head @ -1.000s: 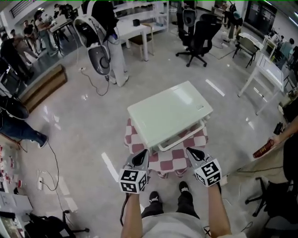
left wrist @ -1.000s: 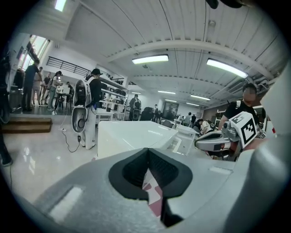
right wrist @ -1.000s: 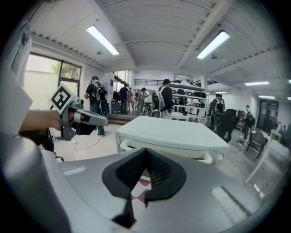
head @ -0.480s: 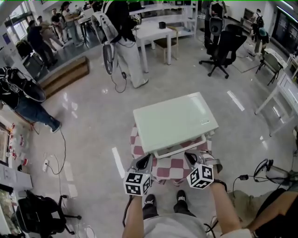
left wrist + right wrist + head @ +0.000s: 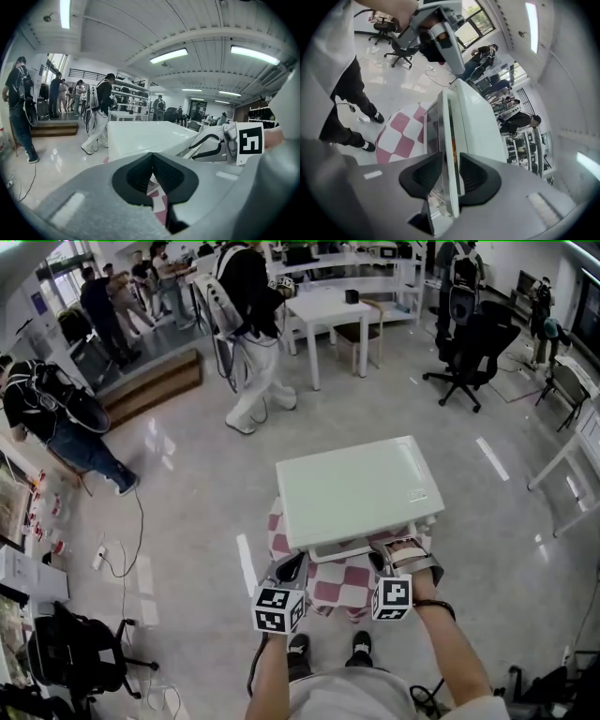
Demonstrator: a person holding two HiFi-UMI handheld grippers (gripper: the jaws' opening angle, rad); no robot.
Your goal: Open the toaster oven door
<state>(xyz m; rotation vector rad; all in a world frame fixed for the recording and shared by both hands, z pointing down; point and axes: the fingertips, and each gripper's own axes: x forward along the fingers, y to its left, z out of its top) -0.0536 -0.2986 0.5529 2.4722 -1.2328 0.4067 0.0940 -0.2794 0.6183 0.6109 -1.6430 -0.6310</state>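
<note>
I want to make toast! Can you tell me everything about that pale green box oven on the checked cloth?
The pale green metal toaster oven is a flat-topped box sitting level on a red-and-white checked cloth. Its glass door faces the person and looks shut or barely ajar. The right gripper has fingers that have just been opening, and they sit either side of the oven's white front handle bar. Nothing lies on top.

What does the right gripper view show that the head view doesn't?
Right gripper view only: the handle between the right gripper's fingers, which have just been opening and don't press it; the door glass. Head view only: that gripper's marker cube and the oven's whole top. Both: oven, checked cloth, left gripper, bystanders.
</note>
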